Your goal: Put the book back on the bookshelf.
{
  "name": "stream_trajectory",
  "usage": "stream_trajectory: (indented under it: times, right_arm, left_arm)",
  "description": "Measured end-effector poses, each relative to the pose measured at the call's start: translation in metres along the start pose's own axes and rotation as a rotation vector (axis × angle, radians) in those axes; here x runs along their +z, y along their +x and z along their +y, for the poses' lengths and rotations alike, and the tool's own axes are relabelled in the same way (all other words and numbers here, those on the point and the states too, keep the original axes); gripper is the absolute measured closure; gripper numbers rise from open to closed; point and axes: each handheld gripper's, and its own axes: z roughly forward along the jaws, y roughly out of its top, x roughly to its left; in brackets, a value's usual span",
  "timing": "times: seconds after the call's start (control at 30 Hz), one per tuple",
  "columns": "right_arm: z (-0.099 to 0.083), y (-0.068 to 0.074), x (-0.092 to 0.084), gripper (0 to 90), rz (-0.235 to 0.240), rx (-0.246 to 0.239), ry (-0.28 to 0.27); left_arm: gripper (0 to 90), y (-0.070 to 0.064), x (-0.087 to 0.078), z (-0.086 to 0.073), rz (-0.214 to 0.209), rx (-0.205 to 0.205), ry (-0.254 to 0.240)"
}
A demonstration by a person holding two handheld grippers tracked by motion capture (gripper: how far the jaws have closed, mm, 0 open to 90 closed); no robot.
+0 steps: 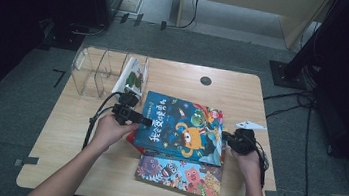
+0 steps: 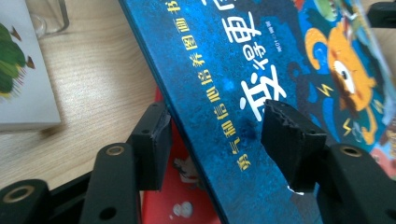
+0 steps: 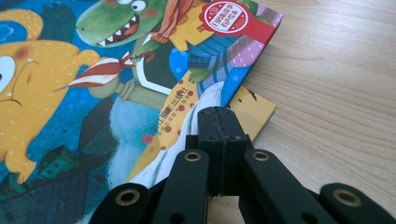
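Straddling the blue book's (image 2: pixel 261 60) spine edge, my left hand-held gripper (image 2: pixel 219 140) stands spread, ready to pinch. My right hand-held gripper (image 3: pixel 219 140), pressed together at 3 o'clock, steadies it.

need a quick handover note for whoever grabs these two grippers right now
Left gripper: open, jaws astride the spine edge of the blue book, one jaw under it, one over the cover; not clamped.
Right gripper: shut, tips resting at the blue book's opposite edge; whether it pinches the cover cannot be told.
Blue book lies on top of a stack, with a red book and a monster-cover book under it.
Clear rack at the table's far left holds one white book.
Likely left: close on the blue book, lift it and stand it in the rack.
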Motion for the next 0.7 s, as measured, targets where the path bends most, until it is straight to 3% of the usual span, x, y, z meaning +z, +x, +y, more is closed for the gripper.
stream_trajectory:
  times: [0.27,0.4,0.6,0.7]
  right_arm:
    - [0.0,0.003,0.001,90.0,0.03,-0.006,0.0]
    - [0.002,0.006,0.004,90.0,0.041,-0.005,-0.003]
    - [0.003,0.015,0.009,90.0,0.067,-0.033,-0.013]
    - [0.005,0.02,0.013,90.0,0.078,-0.042,-0.015]
  left_arm:
    - [46.8,-0.011,-0.03,0.014,-0.019,0.002,0.003]
    - [48.0,-0.019,-0.041,0.022,0.001,0.008,0.009]
    - [49.1,-0.03,-0.063,0.036,-0.039,0.014,-0.013]
    - [51.9,-0.037,-0.071,0.044,-0.049,0.025,0.001]
